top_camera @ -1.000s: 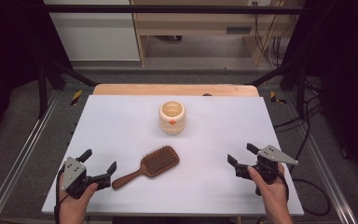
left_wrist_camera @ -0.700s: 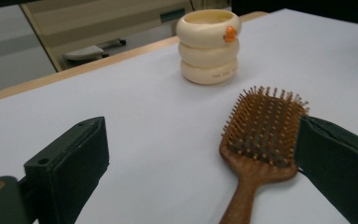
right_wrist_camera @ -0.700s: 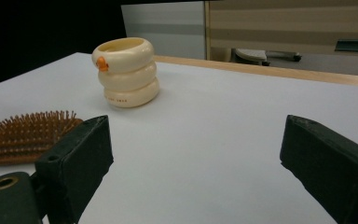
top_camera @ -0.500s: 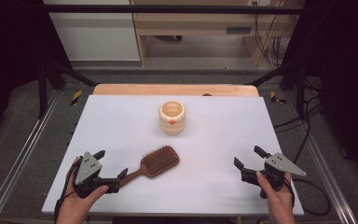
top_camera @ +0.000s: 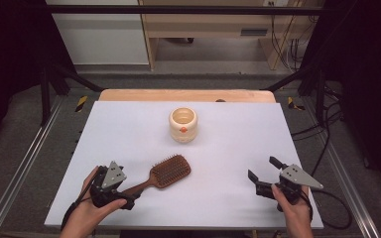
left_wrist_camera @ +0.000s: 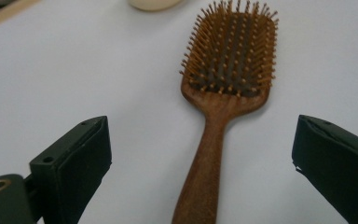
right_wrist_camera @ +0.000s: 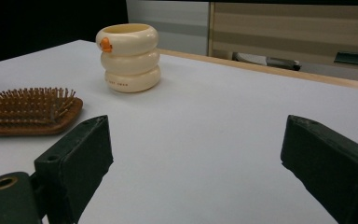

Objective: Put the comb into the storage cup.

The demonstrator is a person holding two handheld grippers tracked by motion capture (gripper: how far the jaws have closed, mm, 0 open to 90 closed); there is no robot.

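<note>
A wooden paddle hairbrush [top_camera: 167, 171] lies bristles up on the white table [top_camera: 238, 134], its handle pointing to the near left. My left gripper [top_camera: 131, 194] is at the handle's end. In the left gripper view the gripper [left_wrist_camera: 200, 125] is open, with the hairbrush [left_wrist_camera: 230, 51] handle running up between the two wide-apart jaws and touching neither. A cream ringed cup [top_camera: 183, 124] with an orange mark stands upright beyond the brush. My right gripper [top_camera: 262, 167] is open over bare table at the near right. In the right gripper view the gripper [right_wrist_camera: 196, 123] faces the cup [right_wrist_camera: 128, 57] and hairbrush [right_wrist_camera: 30, 112].
A wooden strip [top_camera: 178, 95] runs along the table's far edge. Metal frame rails [top_camera: 25, 163] and dark posts flank the table, and cables [top_camera: 327, 148] lie on the floor at the right. Furniture stands behind the table.
My left gripper has moved right along the near edge, and its jaws now straddle the brush handle. My right gripper has drifted right and nearer the front edge. Brush and cup have not moved.
</note>
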